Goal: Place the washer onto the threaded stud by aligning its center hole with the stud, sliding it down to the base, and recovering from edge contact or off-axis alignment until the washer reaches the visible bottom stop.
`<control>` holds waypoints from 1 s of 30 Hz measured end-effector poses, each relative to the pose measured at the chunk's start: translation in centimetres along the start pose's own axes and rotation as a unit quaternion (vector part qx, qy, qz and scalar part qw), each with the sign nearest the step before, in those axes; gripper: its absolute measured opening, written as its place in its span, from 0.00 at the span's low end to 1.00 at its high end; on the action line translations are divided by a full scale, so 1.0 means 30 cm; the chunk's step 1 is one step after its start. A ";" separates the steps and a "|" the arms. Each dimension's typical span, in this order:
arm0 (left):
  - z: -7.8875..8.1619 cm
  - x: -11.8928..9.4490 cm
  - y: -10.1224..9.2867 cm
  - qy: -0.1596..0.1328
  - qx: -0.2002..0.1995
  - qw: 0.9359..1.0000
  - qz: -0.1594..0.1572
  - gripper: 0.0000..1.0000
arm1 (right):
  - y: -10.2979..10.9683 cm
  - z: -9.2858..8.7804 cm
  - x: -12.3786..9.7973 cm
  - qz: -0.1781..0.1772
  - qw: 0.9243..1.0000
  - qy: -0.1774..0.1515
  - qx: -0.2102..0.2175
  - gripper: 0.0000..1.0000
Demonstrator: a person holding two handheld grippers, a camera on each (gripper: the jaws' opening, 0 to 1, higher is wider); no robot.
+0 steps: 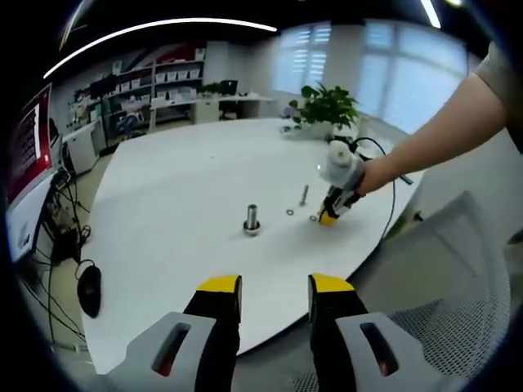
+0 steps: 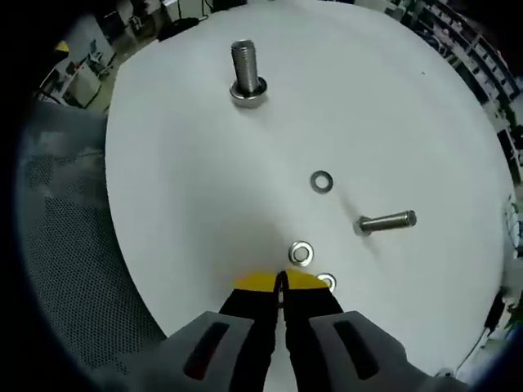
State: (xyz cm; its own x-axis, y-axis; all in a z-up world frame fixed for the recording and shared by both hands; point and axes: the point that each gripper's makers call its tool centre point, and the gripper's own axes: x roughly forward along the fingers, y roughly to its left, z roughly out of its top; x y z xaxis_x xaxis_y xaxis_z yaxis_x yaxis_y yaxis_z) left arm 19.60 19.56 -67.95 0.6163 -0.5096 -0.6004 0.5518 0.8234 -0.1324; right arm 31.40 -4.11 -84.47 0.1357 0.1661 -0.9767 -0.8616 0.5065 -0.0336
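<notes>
An upright threaded stud [image 1: 252,219] [image 2: 248,77] stands on the round white table [image 1: 180,212] [image 2: 180,180]. Three small washers lie flat: one [image 2: 322,181] mid-table, one [image 2: 301,253] just ahead of my right gripper's tips, and one [image 2: 326,282] beside its right jaw. A second bolt [image 2: 386,221] [image 1: 304,194] lies on its side nearby. My right gripper [image 2: 282,282] [image 1: 329,216] is shut, tips down at the table, nothing visible between them. A person's hand holds it. My left gripper [image 1: 274,286] hovers open over the table's near edge, well short of the stud.
A white mesh chair [image 1: 458,269] [image 2: 73,245] sits against the table edge. A potted plant [image 1: 327,106] stands at the far side of the table. A monitor [image 1: 29,155] and a mouse [image 1: 88,290] are off to the left, with shelving behind.
</notes>
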 end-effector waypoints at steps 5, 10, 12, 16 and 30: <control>-0.005 0.000 0.006 0.003 -0.004 1.000 0.004 0.30 | 0.001 -0.002 -0.002 0.041 0.998 0.011 0.040 0.05; -0.011 0.003 0.003 0.008 -0.002 1.000 0.001 0.30 | 0.012 0.000 -0.005 0.025 0.999 0.003 -0.021 0.05; -0.012 0.002 0.003 0.009 -0.001 1.000 0.001 0.30 | 0.022 -0.002 -0.008 0.030 0.999 0.005 -0.012 0.08; -0.015 0.003 0.003 0.011 -0.001 1.000 0.002 0.31 | 0.010 -0.033 -0.024 0.015 1.000 0.012 -0.003 0.21; 0.001 0.000 0.000 -0.001 0.001 1.000 0.000 0.30 | 0.007 -0.098 -0.021 0.013 0.999 0.036 0.003 0.21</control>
State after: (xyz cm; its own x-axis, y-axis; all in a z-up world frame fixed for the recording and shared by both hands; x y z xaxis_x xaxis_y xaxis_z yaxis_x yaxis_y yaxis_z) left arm 19.62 19.56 -67.91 0.6172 -0.5096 -0.5995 0.5525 0.8232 -0.1310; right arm 29.67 -6.60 -84.48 0.0773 0.1177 -0.9900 -0.8609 0.5087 -0.0068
